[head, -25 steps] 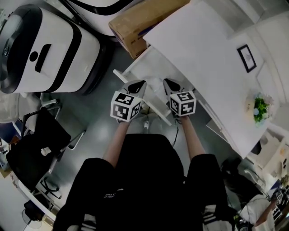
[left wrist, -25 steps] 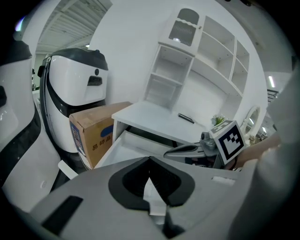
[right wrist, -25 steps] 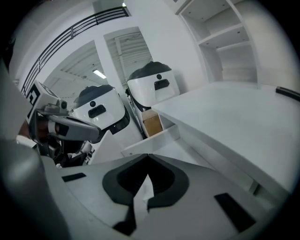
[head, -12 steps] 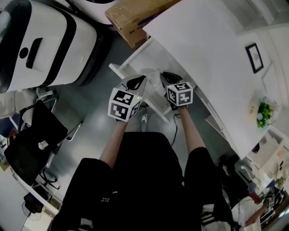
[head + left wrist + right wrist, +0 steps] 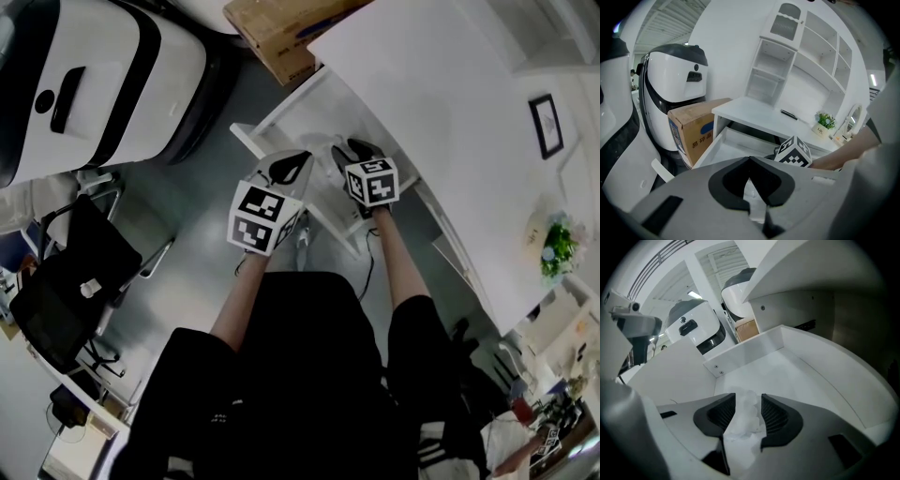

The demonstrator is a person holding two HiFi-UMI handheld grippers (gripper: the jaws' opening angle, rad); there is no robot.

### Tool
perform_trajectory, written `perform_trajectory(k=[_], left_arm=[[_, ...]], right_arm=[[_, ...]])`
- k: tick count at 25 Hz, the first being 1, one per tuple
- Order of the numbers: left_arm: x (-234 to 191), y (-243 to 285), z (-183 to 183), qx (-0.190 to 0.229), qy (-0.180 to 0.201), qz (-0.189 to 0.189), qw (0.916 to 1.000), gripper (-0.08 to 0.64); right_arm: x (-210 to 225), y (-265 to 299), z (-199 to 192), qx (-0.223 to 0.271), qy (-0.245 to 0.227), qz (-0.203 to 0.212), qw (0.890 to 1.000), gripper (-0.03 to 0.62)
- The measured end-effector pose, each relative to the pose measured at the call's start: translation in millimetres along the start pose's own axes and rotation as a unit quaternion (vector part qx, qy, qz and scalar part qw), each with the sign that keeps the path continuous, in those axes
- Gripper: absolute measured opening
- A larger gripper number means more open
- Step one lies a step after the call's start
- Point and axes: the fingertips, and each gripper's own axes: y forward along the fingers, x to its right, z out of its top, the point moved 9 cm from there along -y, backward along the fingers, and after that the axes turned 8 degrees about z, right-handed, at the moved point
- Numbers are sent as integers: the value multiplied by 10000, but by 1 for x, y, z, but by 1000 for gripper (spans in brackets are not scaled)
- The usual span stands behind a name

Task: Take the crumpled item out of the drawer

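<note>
Right gripper (image 5: pixel 749 399) — jaws just opened wide — straddles crumpled item (image 5: pixel 743 427) in drawer (image 5: pixel 801 376); item upright, centred in the gap.

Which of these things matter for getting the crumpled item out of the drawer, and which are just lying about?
Job: crumpled white paper, open drawer.
Lying about: cardboard box, potted plant, picture frame, black chair.

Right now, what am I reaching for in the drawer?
Under the white desk stands an open drawer. In it sits a crumpled white wad between the jaws of the right gripper, which have just been opening: the only rumpled thing among flat panels.
</note>
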Motion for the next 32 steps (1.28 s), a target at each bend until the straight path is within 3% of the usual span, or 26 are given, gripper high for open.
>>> perform_trajectory(k=[7,17,24,32], left_arm=[[0,1,-1,-10,-30,-20,10000,-2],[3,1,-2,-69,-47,-72,9999,-3],[3,-3,0,-42,-60,-107,9999,-3],[3,-9,1,49,-70,-99,9999,-3]], right_arm=[[3,22,-10,-491,-11,87,9988,190],[3,28,-7,-815,297,115,9962,159],[-2,22,-7,-774,327,185,9963,64],[-14,-2,7,-354,293,74,9989,44]])
